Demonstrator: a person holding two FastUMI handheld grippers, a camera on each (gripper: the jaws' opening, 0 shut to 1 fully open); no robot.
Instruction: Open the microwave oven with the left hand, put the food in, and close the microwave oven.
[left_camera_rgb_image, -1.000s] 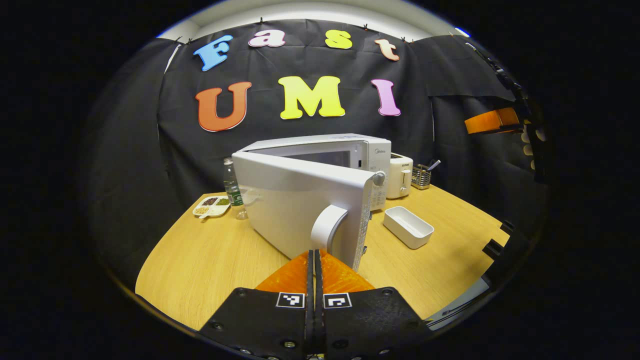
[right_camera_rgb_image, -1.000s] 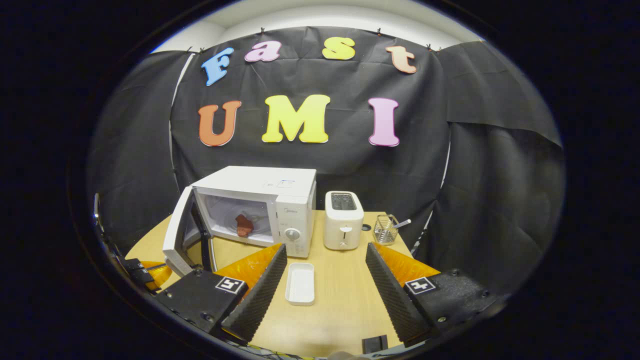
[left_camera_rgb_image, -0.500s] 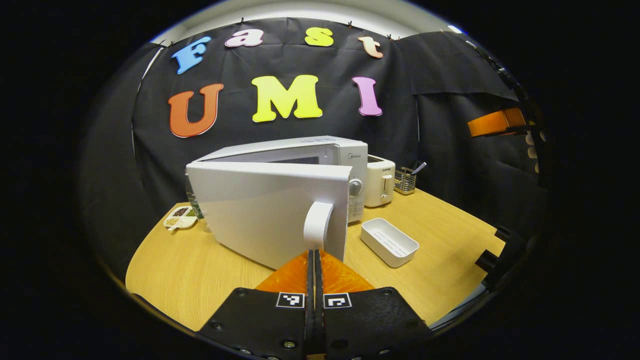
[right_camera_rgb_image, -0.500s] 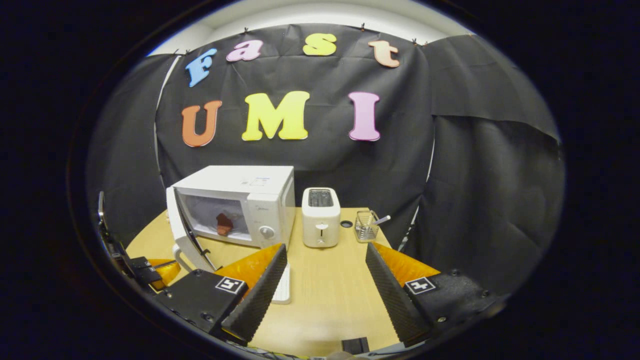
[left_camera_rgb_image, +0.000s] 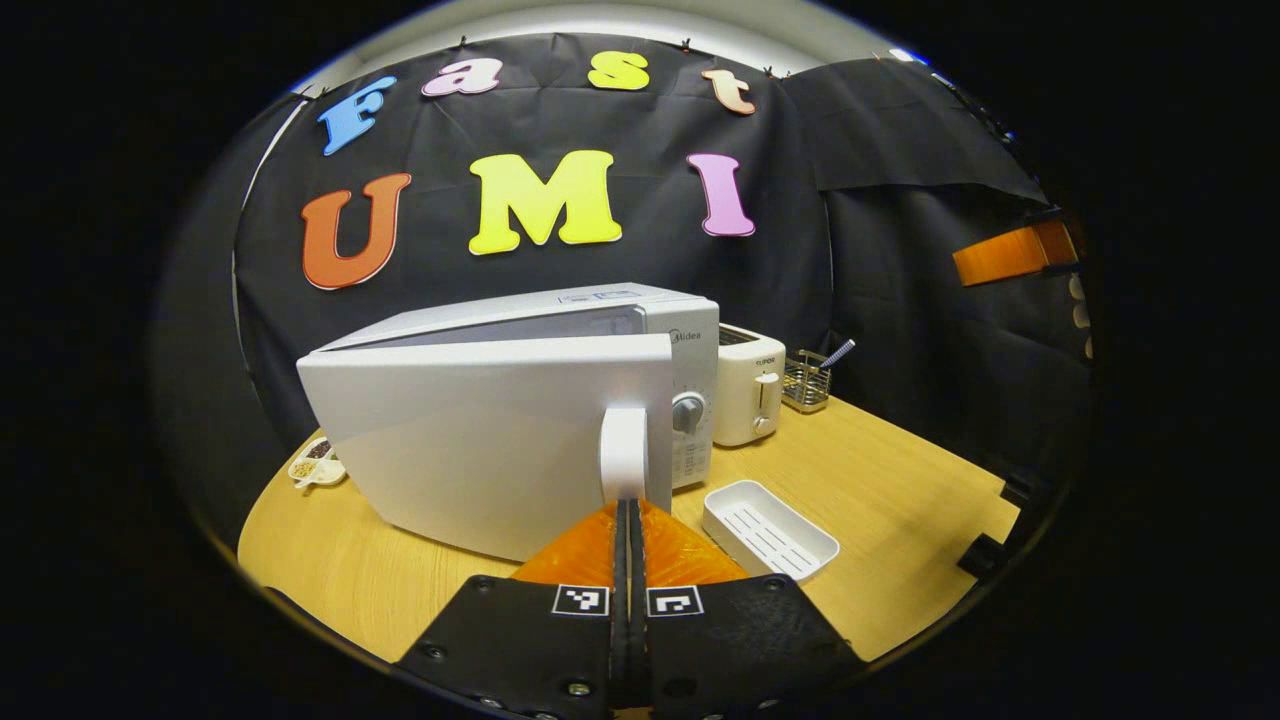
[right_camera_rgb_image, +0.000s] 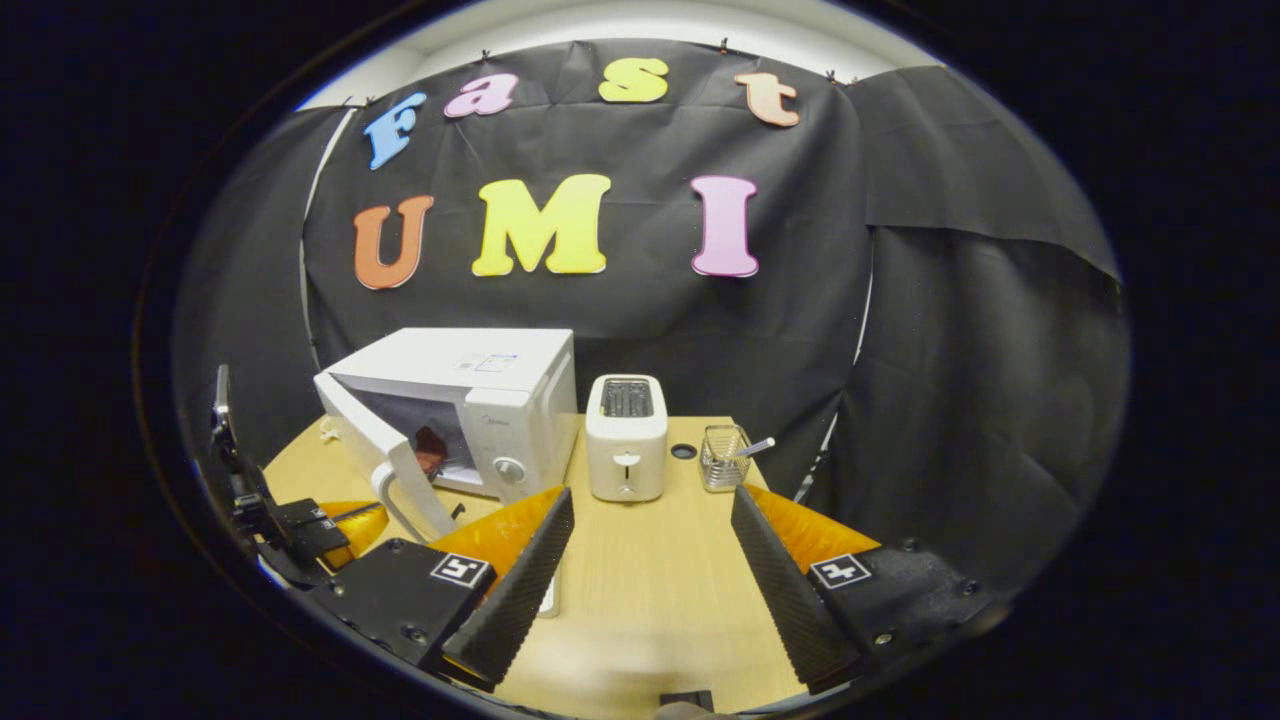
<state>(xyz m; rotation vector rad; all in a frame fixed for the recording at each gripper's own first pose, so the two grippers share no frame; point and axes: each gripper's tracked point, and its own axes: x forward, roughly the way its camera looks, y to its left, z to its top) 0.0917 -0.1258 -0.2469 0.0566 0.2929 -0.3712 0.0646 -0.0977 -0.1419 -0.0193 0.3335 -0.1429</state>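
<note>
One microwave oven (right_camera_rgb_image: 470, 400) stands on the worktop (right_camera_rgb_image: 650, 560), its door (left_camera_rgb_image: 490, 445) half open, and the red food (right_camera_rgb_image: 430, 452) lies inside. Left tongs (left_camera_rgb_image: 628, 520) are pressed together, tips at the door handle (left_camera_rgb_image: 624, 455). Right tongs (right_camera_rgb_image: 650, 560) stand wide apart, holding nothing. White tray (left_camera_rgb_image: 770, 528) lies beside the oven, toaster (right_camera_rgb_image: 626, 435) near.

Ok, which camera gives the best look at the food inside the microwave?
The right gripper view: the reddish food shows through the gap of the half-open microwave door. In the left gripper view the door's outer face blocks the cavity, with the left gripper shut just below the handle.
</note>
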